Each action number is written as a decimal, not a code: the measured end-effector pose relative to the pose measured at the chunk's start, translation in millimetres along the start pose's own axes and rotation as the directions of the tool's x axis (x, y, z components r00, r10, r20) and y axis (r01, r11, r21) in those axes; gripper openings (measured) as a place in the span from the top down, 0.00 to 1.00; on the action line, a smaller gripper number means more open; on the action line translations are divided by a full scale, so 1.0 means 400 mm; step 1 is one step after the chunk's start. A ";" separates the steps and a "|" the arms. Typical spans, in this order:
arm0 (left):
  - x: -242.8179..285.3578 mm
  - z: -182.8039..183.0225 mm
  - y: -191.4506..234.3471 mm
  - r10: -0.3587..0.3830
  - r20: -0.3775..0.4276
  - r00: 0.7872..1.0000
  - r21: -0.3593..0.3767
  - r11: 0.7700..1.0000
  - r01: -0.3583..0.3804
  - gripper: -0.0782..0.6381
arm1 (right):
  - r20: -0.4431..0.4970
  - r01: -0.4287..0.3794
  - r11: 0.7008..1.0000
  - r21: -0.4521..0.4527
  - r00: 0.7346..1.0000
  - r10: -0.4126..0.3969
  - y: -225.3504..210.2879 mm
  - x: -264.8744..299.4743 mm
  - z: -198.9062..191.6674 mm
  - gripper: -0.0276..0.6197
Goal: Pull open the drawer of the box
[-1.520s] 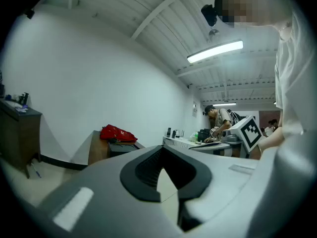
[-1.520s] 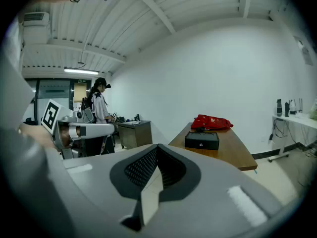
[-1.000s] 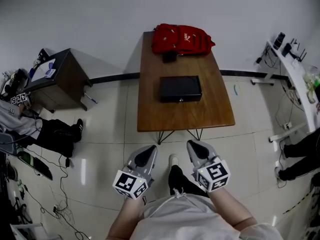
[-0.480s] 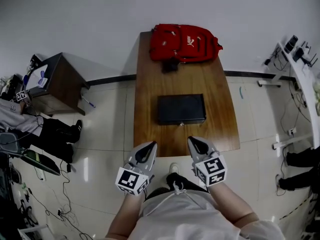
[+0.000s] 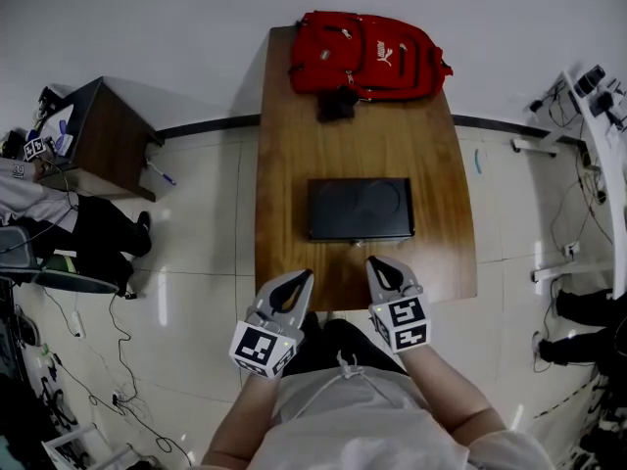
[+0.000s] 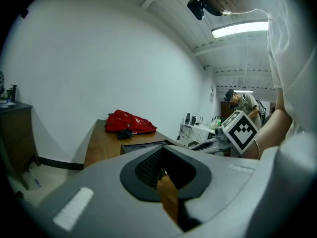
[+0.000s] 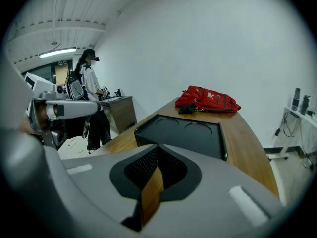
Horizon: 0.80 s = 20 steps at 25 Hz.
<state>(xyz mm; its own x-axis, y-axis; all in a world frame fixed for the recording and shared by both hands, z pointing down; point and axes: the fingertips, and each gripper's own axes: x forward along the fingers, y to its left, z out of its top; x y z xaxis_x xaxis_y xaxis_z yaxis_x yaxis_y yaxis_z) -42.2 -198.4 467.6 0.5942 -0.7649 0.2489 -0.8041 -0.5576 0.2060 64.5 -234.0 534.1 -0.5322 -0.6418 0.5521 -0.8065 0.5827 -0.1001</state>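
A flat black box point(image 5: 360, 209) lies in the middle of the brown wooden table point(image 5: 294, 155), its front side facing me; no drawer stands out from it. My left gripper point(image 5: 302, 278) hovers at the table's near edge, left of the box front, shut and empty. Just short of the box's front, my right gripper point(image 5: 375, 263) is also shut and empty. In the right gripper view the box point(image 7: 183, 133) shows close ahead beyond the gripper point(image 7: 153, 175). The left gripper view shows the box point(image 6: 143, 145) ahead of the gripper point(image 6: 166, 175).
A red backpack point(image 5: 367, 55) lies at the table's far end by the wall. A dark side cabinet point(image 5: 98, 135) and a seated person point(image 5: 59, 233) are at left. A white desk point(image 5: 598, 135) stands at right. Another person point(image 7: 91, 93) stands by a cabinet.
I have come closer to the table. Both grippers, earlier over the floor, now reach the table's near edge, and the box is much nearer to them.
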 end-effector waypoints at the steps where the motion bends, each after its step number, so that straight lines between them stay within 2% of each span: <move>1: 0.009 -0.008 0.009 -0.005 -0.010 1.000 -0.003 1.000 0.005 0.89 | -0.012 0.004 1.000 0.005 1.000 -0.004 -0.004 0.016 -0.006 0.95; 4: 0.034 -0.020 0.042 -0.013 -0.030 0.999 -0.025 1.000 0.012 0.89 | -0.048 0.017 1.000 0.021 0.999 -0.016 -0.019 0.063 -0.022 0.94; 11: 0.082 -0.050 0.096 -0.028 -0.049 0.998 -0.072 0.997 0.024 0.89 | -0.152 0.043 0.995 0.089 0.988 -0.029 -0.043 0.146 -0.088 0.86; 20: 0.105 -0.101 0.113 -0.066 -0.096 0.993 -0.121 0.991 0.054 0.89 | -0.224 0.063 0.981 0.183 0.974 -0.020 -0.064 0.198 -0.140 0.85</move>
<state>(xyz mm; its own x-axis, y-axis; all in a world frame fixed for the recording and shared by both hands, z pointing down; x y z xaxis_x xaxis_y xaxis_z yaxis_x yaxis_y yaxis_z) -53.0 -242.7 525.5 0.6449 -0.6921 0.3242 -0.7627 -0.5552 0.3318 57.5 -272.0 626.7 -0.4444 -0.5253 0.7257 -0.8717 0.4403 -0.2151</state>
